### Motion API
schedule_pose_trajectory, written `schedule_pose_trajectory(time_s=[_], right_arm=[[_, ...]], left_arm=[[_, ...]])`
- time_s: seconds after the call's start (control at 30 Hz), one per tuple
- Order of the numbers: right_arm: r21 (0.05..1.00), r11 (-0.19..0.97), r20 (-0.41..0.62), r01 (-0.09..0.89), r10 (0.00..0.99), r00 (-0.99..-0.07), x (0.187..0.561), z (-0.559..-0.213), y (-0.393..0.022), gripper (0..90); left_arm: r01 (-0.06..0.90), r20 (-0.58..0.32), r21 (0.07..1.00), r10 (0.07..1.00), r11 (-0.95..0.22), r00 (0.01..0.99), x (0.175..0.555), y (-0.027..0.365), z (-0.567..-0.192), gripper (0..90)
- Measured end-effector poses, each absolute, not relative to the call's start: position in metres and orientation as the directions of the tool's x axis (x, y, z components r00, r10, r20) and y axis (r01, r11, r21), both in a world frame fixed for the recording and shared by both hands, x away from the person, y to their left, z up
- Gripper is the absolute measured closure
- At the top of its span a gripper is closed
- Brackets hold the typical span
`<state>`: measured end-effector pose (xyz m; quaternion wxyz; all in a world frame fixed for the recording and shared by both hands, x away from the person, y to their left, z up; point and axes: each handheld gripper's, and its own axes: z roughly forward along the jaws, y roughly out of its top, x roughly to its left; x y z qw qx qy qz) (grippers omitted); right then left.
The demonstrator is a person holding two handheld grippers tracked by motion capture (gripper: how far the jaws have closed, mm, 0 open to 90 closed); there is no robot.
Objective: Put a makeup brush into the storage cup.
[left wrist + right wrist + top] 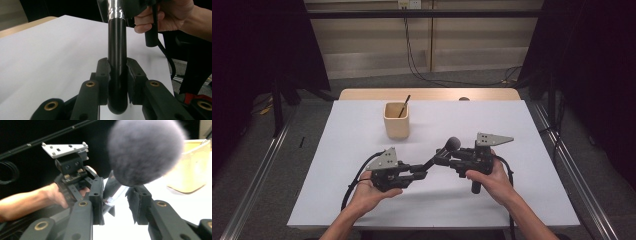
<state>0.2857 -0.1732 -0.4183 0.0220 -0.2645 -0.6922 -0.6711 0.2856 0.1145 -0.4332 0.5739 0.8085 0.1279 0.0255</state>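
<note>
Left gripper (pixel 424 169) clamped — right gripper (pixel 441 157) nearly closed.

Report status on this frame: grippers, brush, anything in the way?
Left gripper shut on the brush, at its handle end. Right gripper open, jaws around the ferrule, one pad short. Cup stands behind, nothing in the way.

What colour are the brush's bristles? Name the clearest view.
Dark grey, a fluffy rounded head on the brush, above a silver ferrule. The right gripper view shows it best.

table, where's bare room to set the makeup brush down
The white table is bare along its left side, its right side beyond the right tongs, and behind the beige square wooden cup. It is crowded mid-front, where both tongs meet on the black-handled makeup brush.
</note>
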Motion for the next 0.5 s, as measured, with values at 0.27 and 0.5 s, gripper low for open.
schedule_pose_trajectory(time_s=[0.27,0.5], right_arm=[[0.918,-0.036,0.385,0.395,0.320,-0.866,0.2846,-0.4175,-0.1720,70.5],[0.931,-0.019,0.347,0.363,0.346,-0.872,0.2840,-0.4158,-0.1726,70.7]], left_arm=[[0.188,-0.112,0.932,0.247,-0.311,0.963,0.2861,0.1112,-0.4362,72.2],[0.206,-0.126,0.933,0.269,-0.296,0.955,0.2869,0.1118,-0.4360,61.8]])
